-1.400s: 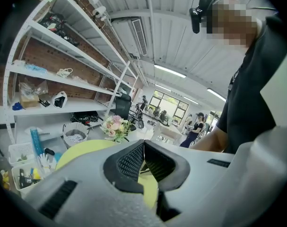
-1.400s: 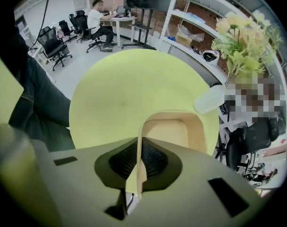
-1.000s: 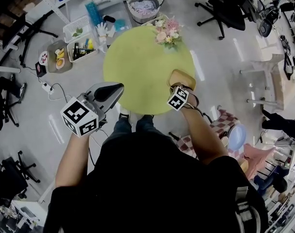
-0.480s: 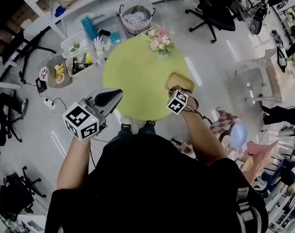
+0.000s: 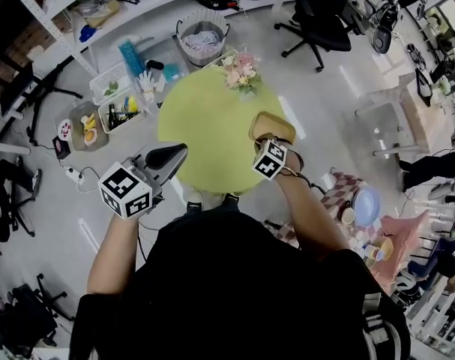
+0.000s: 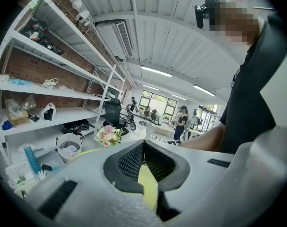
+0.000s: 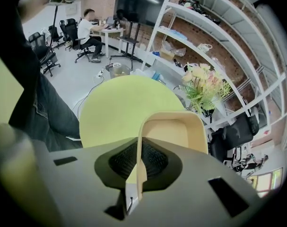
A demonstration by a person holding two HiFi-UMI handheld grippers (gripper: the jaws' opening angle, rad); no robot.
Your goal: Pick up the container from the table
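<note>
Head view: round green table (image 5: 205,118), flowers (image 5: 240,70) at its edge. Right gripper (image 5: 266,136), pinching the container (image 5: 279,124), has risen; left gripper (image 5: 184,150) is pressed together.

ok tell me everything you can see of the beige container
The container is a beige, open-topped rectangular tub with rounded corners and thin walls; it looks like plastic and is empty inside. The right gripper is shut on its near wall, pinching the rim edge-on between the pads, so the tub sticks out away from the jaws. It sits over the right side of the round green table. Whether its base touches the tabletop cannot be told. Nothing else touches it.
</note>
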